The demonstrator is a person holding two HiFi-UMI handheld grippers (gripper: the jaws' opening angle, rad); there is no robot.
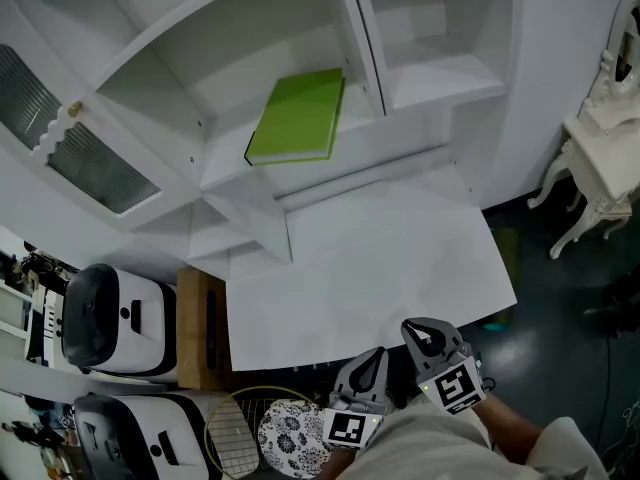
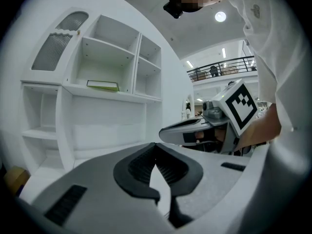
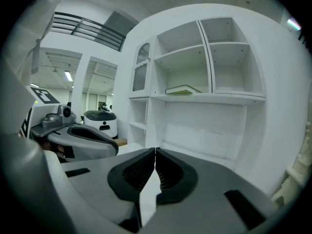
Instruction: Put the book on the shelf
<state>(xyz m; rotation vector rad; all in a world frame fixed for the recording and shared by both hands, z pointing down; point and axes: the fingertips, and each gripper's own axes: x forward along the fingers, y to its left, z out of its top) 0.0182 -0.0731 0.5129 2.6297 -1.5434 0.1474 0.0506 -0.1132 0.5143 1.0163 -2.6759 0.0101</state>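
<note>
The thin lime-green hardcover book [image 1: 298,116] lies flat on a board of the white shelf unit [image 1: 215,173]. The left hand-held gripper [image 2: 156,147] and the right hand-held gripper [image 3: 155,151] are side by side, well apart from the book. Each has its jaws pressed together and holds nothing.

A: Shelf unit [image 1: 420,98]: white, smooth, painted look, soft sheen. Book [image 1: 298,116]: green cover, matt, plain.

B: Noted. Left gripper [image 2: 156,144] and right gripper [image 3: 155,150]: grey moulded plastic, matt. Pads [image 2: 141,167]: black, ribbed, rubbery look.

A: Marker cube [image 1: 458,388]: flat black-and-white print, no shine.

B: Floor [image 1: 560,298]: dark, glossy, some reflection. White machines [image 1: 110,318]: smooth, glossy shells. Sleeve [image 1: 440,448]: pale cloth, creased.
</note>
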